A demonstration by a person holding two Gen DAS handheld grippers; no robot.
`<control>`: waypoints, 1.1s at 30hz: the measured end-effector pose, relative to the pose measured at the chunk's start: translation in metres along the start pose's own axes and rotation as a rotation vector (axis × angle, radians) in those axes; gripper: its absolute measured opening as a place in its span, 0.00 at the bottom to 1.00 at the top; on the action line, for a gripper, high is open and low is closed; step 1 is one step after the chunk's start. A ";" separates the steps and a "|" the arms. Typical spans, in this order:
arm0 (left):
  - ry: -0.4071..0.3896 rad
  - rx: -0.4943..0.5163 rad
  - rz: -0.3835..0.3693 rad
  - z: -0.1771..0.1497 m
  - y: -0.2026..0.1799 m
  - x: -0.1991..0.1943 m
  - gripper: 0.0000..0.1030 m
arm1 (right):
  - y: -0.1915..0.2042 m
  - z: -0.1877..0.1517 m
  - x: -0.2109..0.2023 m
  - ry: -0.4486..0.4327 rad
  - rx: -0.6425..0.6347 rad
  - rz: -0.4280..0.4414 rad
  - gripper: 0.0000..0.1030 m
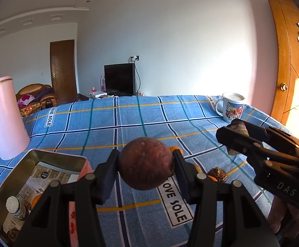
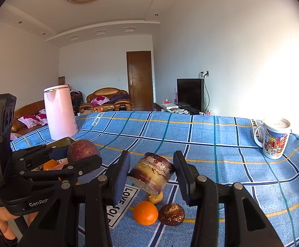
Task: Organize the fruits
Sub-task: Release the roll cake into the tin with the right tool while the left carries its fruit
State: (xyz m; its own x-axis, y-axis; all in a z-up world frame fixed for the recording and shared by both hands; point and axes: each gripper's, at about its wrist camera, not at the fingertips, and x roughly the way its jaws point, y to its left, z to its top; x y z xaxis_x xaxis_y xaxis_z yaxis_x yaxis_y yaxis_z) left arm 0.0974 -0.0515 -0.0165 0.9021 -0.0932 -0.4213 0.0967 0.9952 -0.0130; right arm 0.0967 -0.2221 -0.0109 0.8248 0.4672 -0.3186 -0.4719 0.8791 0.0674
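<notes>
Left gripper (image 1: 146,165) clamped on a round purple-brown fruit (image 1: 145,163), frame centre; open tin (image 1: 52,160) at lower left — judge: carry over the rim, lower before releasing. Right gripper (image 2: 151,174) holds a brown cylindrical piece (image 2: 152,171) — right pad contact unclear. Orange (image 2: 145,212) below on the blue plaid cloth (image 2: 211,150); pink kettle (image 2: 59,112) left, mug (image 2: 275,140) right, living room behind.

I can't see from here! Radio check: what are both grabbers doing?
Left gripper shut on round purple-brown fruit, above the open metal tin. Right gripper holds brown-and-yellow cylindrical chunk. Orange on blue checked cloth.
</notes>
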 end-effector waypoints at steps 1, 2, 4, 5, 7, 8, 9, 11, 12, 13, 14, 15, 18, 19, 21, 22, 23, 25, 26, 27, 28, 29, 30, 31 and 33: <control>-0.006 0.001 0.001 0.000 0.000 -0.002 0.52 | 0.000 0.000 -0.001 -0.005 -0.002 -0.001 0.44; -0.011 0.002 0.003 -0.001 0.000 -0.003 0.52 | 0.001 0.000 -0.002 -0.010 -0.004 -0.001 0.44; -0.018 0.001 0.004 -0.001 0.001 -0.007 0.52 | 0.003 0.000 -0.003 -0.018 -0.014 0.000 0.44; -0.021 0.000 0.005 -0.002 0.002 -0.008 0.52 | 0.004 0.000 -0.003 -0.019 -0.019 -0.001 0.44; -0.026 -0.005 0.003 -0.003 0.004 -0.011 0.52 | 0.006 0.000 -0.004 -0.020 -0.016 0.007 0.44; -0.026 -0.006 0.003 -0.003 0.005 -0.012 0.52 | 0.007 0.000 -0.003 -0.019 -0.013 0.013 0.44; -0.026 -0.007 0.003 -0.003 0.007 -0.013 0.52 | 0.008 0.000 -0.003 -0.018 -0.013 0.017 0.44; -0.030 -0.014 0.005 -0.004 0.009 -0.015 0.52 | 0.013 0.000 -0.003 -0.018 -0.020 0.020 0.44; -0.031 -0.015 0.007 -0.004 0.010 -0.016 0.52 | 0.015 0.000 -0.003 -0.018 -0.022 0.023 0.44; -0.031 -0.016 0.006 -0.004 0.011 -0.017 0.52 | 0.018 0.000 -0.003 -0.017 -0.024 0.026 0.44; -0.033 -0.020 0.005 -0.005 0.012 -0.019 0.52 | 0.020 0.000 -0.002 -0.015 -0.025 0.030 0.44; -0.034 -0.023 0.005 -0.005 0.014 -0.020 0.52 | 0.022 0.000 -0.001 -0.013 -0.027 0.033 0.44; -0.032 -0.031 0.005 -0.006 0.019 -0.023 0.52 | 0.028 0.001 0.000 -0.008 -0.028 0.045 0.44; -0.032 -0.035 0.005 -0.006 0.020 -0.025 0.52 | 0.030 0.001 0.001 -0.006 -0.026 0.051 0.44; -0.035 -0.040 0.009 -0.007 0.025 -0.029 0.52 | 0.034 0.003 0.001 -0.004 -0.023 0.063 0.44; -0.036 -0.044 0.011 -0.007 0.027 -0.031 0.52 | 0.036 0.004 0.002 -0.003 -0.022 0.070 0.44; -0.036 -0.048 0.013 -0.007 0.029 -0.032 0.52 | 0.039 0.005 0.002 -0.003 -0.021 0.078 0.44; -0.038 -0.061 0.018 -0.007 0.036 -0.036 0.52 | 0.046 0.007 0.002 -0.003 -0.023 0.095 0.44; -0.041 -0.067 0.020 -0.008 0.039 -0.038 0.52 | 0.049 0.008 0.002 -0.003 -0.025 0.102 0.44; -0.042 -0.071 0.024 -0.008 0.042 -0.041 0.52 | 0.053 0.009 0.003 -0.002 -0.029 0.110 0.44; -0.044 -0.076 0.030 -0.008 0.045 -0.042 0.52 | 0.057 0.010 0.003 -0.003 -0.034 0.115 0.44; -0.045 -0.082 0.034 -0.008 0.048 -0.044 0.52 | 0.061 0.011 0.004 -0.002 -0.038 0.121 0.44; -0.047 -0.087 0.036 -0.009 0.052 -0.046 0.52 | 0.064 0.012 0.006 -0.001 -0.041 0.128 0.44; -0.048 -0.092 0.041 -0.009 0.054 -0.047 0.52 | 0.067 0.013 0.007 0.001 -0.041 0.136 0.44; -0.050 -0.105 0.050 -0.010 0.062 -0.051 0.52 | 0.072 0.015 0.010 0.007 -0.039 0.154 0.44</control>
State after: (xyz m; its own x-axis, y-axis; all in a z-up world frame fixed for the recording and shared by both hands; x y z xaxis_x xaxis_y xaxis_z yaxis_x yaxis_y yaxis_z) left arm 0.0531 0.0152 -0.0051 0.9249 -0.0424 -0.3779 0.0092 0.9960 -0.0893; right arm 0.0750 -0.1526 0.0049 0.7398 0.5951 -0.3141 -0.6041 0.7929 0.0794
